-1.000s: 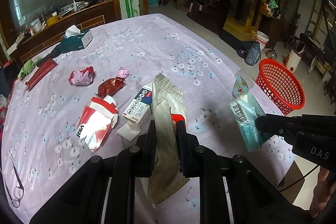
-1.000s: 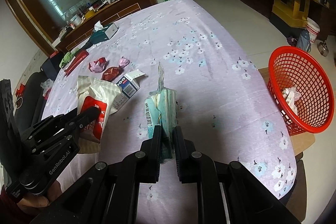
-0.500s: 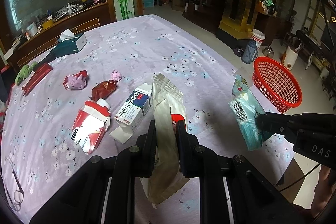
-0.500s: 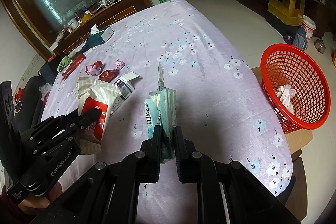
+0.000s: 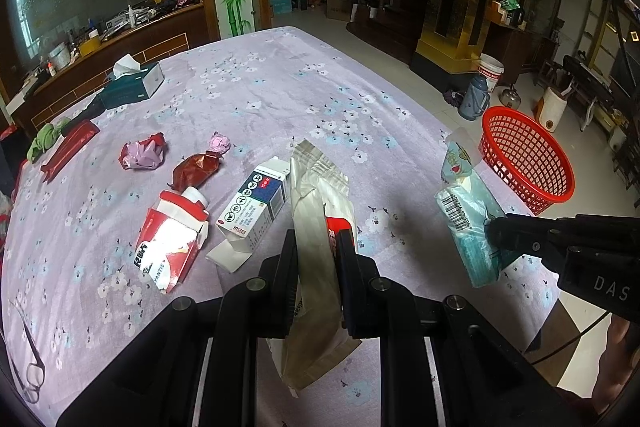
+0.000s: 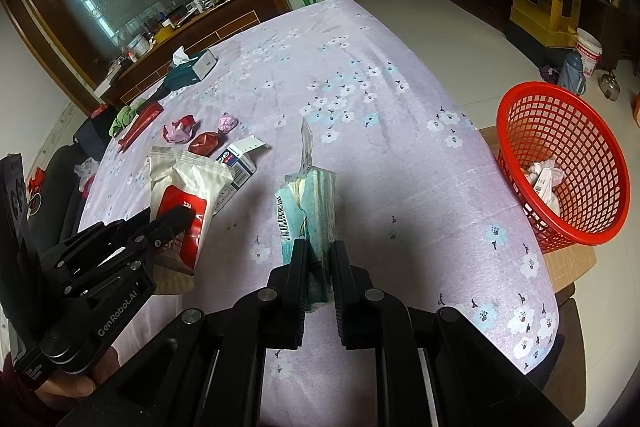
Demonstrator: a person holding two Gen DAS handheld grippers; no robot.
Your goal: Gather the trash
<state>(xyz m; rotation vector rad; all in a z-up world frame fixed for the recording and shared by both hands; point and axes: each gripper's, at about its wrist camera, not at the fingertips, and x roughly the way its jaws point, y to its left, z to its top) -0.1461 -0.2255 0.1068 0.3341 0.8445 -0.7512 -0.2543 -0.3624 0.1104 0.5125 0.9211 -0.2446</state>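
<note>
My left gripper (image 5: 318, 241) is shut on a flat white-and-red wrapper bag (image 5: 316, 211), held above the purple flowered table (image 5: 280, 95). My right gripper (image 6: 319, 247) is shut on a pale blue tissue pack (image 6: 308, 211), also off the cloth. Each gripper shows in the other's view: the right gripper (image 5: 494, 229) with the tissue pack (image 5: 468, 215), the left gripper (image 6: 182, 217) with the wrapper bag (image 6: 188, 187). A red mesh basket (image 6: 560, 167) stands past the table's right edge with some trash in it.
On the cloth lie a red-white carton (image 5: 170, 239), a small blue-white box (image 5: 252, 211), a brown wrapper (image 5: 196, 169), crumpled pink wrappers (image 5: 142, 155), a red packet (image 5: 68, 149), a tissue box (image 5: 134, 83) and glasses (image 5: 30, 367). A flask (image 5: 474, 99) and bucket (image 5: 490, 69) stand on the floor.
Both grippers have risen and drawn back a little with their loads; the table and basket look farther away. The litter on the cloth has not moved.
</note>
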